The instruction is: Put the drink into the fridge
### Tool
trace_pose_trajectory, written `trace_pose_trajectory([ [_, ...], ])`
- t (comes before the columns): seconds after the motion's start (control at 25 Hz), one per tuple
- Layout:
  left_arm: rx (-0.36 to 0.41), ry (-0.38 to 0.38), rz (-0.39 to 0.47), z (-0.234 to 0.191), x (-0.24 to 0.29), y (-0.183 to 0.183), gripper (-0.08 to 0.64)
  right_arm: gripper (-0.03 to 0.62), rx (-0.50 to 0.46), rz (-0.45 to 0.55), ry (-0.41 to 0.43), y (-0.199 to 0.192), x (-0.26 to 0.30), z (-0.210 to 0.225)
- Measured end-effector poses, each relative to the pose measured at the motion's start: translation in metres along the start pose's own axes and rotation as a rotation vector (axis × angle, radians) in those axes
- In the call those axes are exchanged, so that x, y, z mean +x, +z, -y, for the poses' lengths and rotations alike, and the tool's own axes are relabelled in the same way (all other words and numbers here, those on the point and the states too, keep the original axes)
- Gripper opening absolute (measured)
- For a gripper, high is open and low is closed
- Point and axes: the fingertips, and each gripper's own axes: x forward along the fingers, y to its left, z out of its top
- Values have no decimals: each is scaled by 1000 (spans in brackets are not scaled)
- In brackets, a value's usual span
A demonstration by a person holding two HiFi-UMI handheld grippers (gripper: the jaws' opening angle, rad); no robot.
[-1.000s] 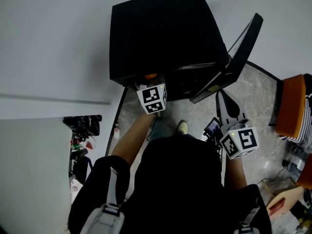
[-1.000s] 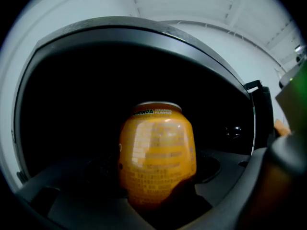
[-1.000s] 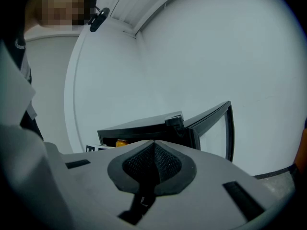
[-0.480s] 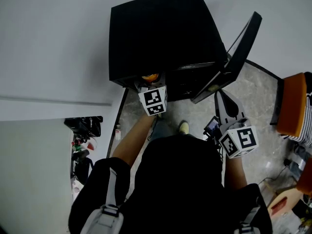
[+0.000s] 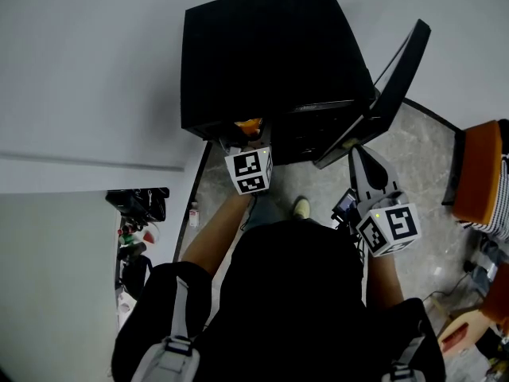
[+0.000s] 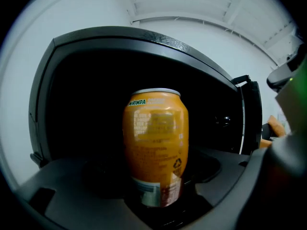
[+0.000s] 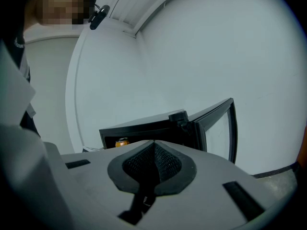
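Orange drink can (image 6: 156, 147) stands upright, clamped in the left tool (image 6: 158, 202), at the open black fridge (image 6: 139, 36) with its dark cavity straight ahead; the right tool (image 7: 152, 164), pressed together and empty, hangs back.

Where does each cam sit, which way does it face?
Head view: on the head, steeply down at the fridge and floor; shows torso, arms, left gripper, right gripper.
Left gripper view: on the left gripper, into the fridge's open front; can between its jaws.
Right gripper view: on the right gripper, toward the fridge and open door; jaws together, empty.
Shared: all three show fridge and can.
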Motion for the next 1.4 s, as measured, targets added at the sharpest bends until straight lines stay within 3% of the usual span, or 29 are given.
trace_pose_trajectory([
  [0.24,50,-29,-12,1,2,0,351,8,-9,-3,14,-1,2,-6],
  [0.76,46,-4,-81,-1,20,-1,350,8,-9,5,-7,2,2,-4],
  [1.04,48,12,-70,-4,-7,-7,350,8,-6,6,-21,0,-4,4],
  [1.4,-18,2,-73,7,-46,-12,348,8,-5,6,-5,-2,-10,1],
])
